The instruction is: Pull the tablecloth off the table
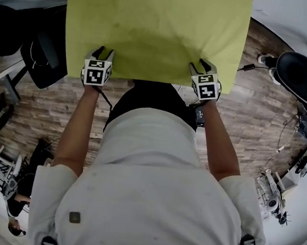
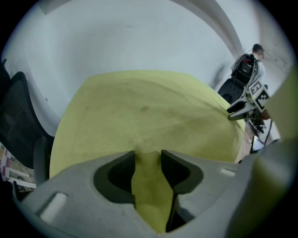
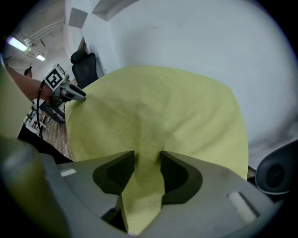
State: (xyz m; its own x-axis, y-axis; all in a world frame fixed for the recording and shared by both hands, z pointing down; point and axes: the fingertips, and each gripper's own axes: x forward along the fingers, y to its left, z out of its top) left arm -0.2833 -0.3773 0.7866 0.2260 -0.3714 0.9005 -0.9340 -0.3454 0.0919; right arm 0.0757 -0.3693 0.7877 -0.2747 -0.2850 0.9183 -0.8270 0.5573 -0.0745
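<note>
Grip on the near hem, taken with both hands. Nearest, at 6 o'clock of the head view, the person's torso [image 1: 155, 162] hides the stretch of hem between the two arms. The left gripper [image 1: 102, 52] at 11 o'clock and the right gripper [image 1: 203, 64] at 1 o'clock point steeply down at the near edge of the tablecloth [image 1: 156, 29]. Each gripper view shows its jaws narrowed onto a pinched fold of the yellow-green cloth, the pads pressing it from both sides along their length. Beyond them the cloth lies spread over the table toward 12 o'clock, and its near edge hangs above the wooden floor [image 1: 250, 117].

Suggested technique: hold both pinches equally firm and draw back toward 6 o'clock at the same rate, so the cloth slides straight and does not skew. Step back clear of the office chair [image 1: 42, 56] at 10 o'clock and the cable [image 1: 249, 67] at 2 o'clock. An uneven pull would likely bunch the cloth toward one corner.

Not visible: the table itself, wholly covered. The far edge is cut off at 12 o'clock in the head view. In the gripper views it curves out of sight, so the drop on the far side cannot be told.
</note>
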